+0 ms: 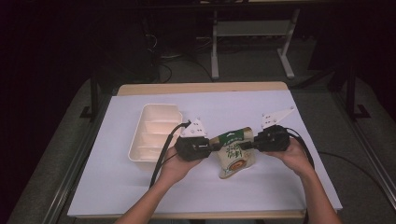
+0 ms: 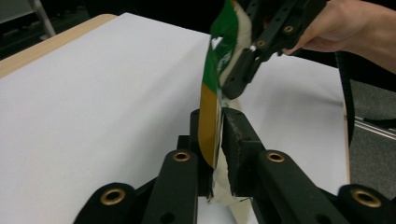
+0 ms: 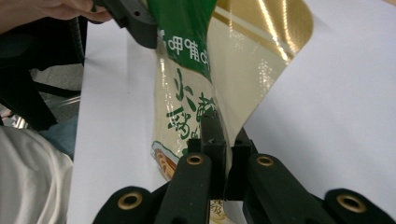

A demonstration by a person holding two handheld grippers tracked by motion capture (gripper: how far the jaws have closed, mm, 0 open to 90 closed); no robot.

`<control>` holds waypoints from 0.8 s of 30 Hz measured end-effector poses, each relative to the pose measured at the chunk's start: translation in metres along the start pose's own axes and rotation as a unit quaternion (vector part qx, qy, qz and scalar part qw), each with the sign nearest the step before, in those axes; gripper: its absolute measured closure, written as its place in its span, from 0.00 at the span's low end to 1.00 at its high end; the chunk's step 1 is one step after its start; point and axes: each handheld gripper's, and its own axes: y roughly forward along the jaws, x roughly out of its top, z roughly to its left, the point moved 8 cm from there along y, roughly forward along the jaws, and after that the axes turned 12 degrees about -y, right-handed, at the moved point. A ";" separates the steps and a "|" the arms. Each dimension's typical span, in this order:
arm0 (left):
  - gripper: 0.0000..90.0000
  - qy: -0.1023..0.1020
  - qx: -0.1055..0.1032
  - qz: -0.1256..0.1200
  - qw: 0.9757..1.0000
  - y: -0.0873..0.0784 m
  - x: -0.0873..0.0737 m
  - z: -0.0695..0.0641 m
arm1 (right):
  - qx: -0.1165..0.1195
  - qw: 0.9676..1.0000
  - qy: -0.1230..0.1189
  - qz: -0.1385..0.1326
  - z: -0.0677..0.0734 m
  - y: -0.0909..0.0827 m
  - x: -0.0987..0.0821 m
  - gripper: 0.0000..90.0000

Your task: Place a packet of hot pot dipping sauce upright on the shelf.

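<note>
White divided tray [image 1: 154,133] sits on the white table [image 1: 107,177], at about 9 o'clock from the pouch. Its compartments look empty from the high view, though the resolution is low, so this is not certain.

Cream and green snack pouch [image 1: 234,151] is just in front of table centre, held between the two grippers. Its long axis runs roughly 12 to 6 o'clock in the high view, green top band toward 12, bottom edge toward 6 and apparently resting on the table.

Left gripper [image 1: 215,145] comes in from 9 o'clock. Jaws closed nearly flat on the pouch's left edge; in the left gripper view [image 2: 219,135] the film stands edge-on between them.

Right gripper [image 1: 248,144] comes in from 3 o'clock. Jaws likewise pinched on the pouch's right edge; the right gripper view [image 3: 223,140] shows the printed face [image 3: 187,107] curving away, gold inner side visible.
</note>
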 end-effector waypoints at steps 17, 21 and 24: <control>0.77 -0.003 0.019 0.006 1.000 -0.009 -0.012 0.008 | -0.014 1.000 0.006 -0.016 0.006 -0.021 0.000 1.00; 0.77 0.000 0.014 0.009 1.000 -0.010 -0.015 0.007 | -0.020 1.000 0.011 -0.018 0.004 -0.023 0.000 1.00; 0.76 -0.001 0.011 0.009 1.000 -0.011 -0.018 0.005 | -0.029 0.999 0.013 -0.020 0.002 -0.025 0.001 1.00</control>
